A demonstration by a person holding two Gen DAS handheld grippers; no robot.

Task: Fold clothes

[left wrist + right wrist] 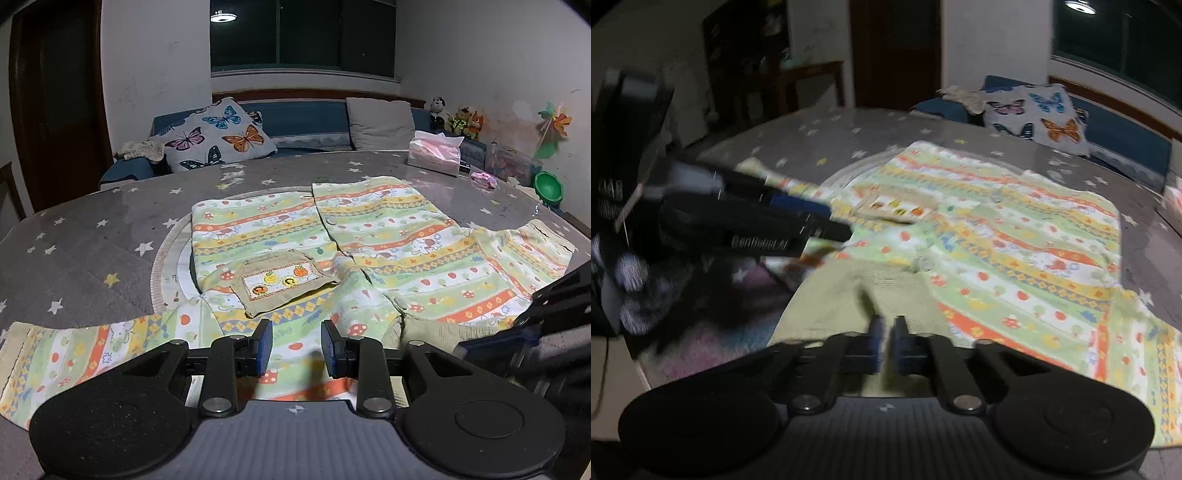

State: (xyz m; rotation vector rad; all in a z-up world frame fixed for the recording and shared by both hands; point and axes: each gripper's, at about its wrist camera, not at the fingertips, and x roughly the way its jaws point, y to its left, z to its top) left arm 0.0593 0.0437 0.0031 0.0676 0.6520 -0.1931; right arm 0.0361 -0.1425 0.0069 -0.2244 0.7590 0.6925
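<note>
A child's striped cardigan [388, 236] in green, yellow and orange lies spread open on the grey star-print table [92, 236], one sleeve trailing to the near left. A beige pocket [284, 284] with fruit patches sits at its middle. My left gripper [297, 347] hovers open over the near edge of the cloth, nothing between its blue pads. In the blurred right wrist view, my right gripper [889, 339] is shut on the cardigan's [1015, 236] beige ribbed edge [857, 295], with a crease running into the pads. The left gripper [827, 221] shows at the left there.
A round woven mat [162, 266] lies under the cardigan. A tissue box [436, 155], a pink item [485, 180] and a green bowl [549, 188] stand at the far right of the table. A sofa with a butterfly pillow [218, 136] runs behind.
</note>
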